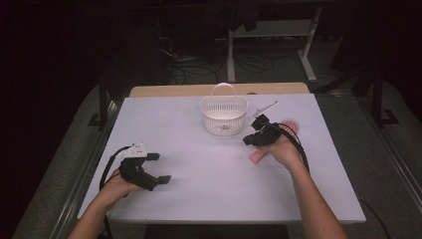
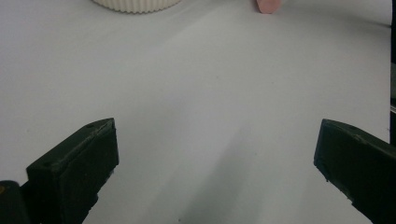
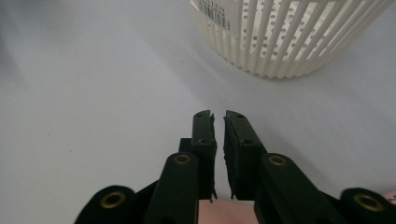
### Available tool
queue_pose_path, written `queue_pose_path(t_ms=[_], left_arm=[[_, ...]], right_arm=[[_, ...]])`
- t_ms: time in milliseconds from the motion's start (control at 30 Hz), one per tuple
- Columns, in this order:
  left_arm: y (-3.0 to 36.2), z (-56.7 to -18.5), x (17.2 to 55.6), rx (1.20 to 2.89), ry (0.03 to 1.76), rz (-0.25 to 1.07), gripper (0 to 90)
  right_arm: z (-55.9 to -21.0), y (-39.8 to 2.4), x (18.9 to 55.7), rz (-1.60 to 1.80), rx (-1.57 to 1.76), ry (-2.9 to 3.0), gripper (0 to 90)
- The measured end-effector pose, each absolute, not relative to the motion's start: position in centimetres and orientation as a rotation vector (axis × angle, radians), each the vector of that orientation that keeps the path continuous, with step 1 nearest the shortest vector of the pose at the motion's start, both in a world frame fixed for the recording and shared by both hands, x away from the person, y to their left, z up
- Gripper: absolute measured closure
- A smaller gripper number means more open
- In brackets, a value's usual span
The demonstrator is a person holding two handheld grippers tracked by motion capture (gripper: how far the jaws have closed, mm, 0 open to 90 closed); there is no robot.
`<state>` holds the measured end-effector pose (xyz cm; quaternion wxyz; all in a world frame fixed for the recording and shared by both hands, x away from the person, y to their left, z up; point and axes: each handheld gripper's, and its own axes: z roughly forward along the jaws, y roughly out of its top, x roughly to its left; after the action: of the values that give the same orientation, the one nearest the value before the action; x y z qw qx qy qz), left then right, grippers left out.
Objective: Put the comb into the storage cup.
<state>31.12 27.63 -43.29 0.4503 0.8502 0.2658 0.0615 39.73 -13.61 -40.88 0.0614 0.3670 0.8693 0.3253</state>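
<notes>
The pink block (image 1: 256, 156) lies on the desk (image 1: 209, 169) directly under the right hand-held gripper (image 1: 247, 141), close in by the person's right hand (image 1: 281, 149) rather than out ahead of the jaws. In the right gripper view a strip of the same pink shows at the bottom edge, behind and beneath the jaw tips, while the jaws themselves stand pressed almost together with only a thin slit between them and nothing held. They point toward the white slatted basket (image 1: 224, 115), which sits just ahead and a little to the right of the tips in that view. So the block is behind the tips, not in front: to take it, this gripper would likely have to draw back toward the hand and spread before coming down. The block's long axis is hard to judge, since the hand covers most of it. The left hand-held gripper (image 1: 161, 168) rests well apart on the near left of the desk, jaws spread wide over bare surface; from it the block lies far ahead and to the right. The right side is plainly the nearer one. A thin pale tool (image 1: 263, 108) lies beyond the right gripper, next to the basket.
</notes>
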Motion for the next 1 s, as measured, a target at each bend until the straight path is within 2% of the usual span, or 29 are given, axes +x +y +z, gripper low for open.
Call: queue_pose_path(t_ms=[133,1000], left_arm=[[27.7,-43.3,31.1,2.100,0.658,0.153,0.0],[27.8,-43.3,31.2,2.100,0.662,0.153,0.0]], right_arm=[[-41.2,-13.5,39.7,0.958,1.098,2.648,88.5],[-43.3,-12.8,39.7,0.812,1.108,2.735,88.9]])
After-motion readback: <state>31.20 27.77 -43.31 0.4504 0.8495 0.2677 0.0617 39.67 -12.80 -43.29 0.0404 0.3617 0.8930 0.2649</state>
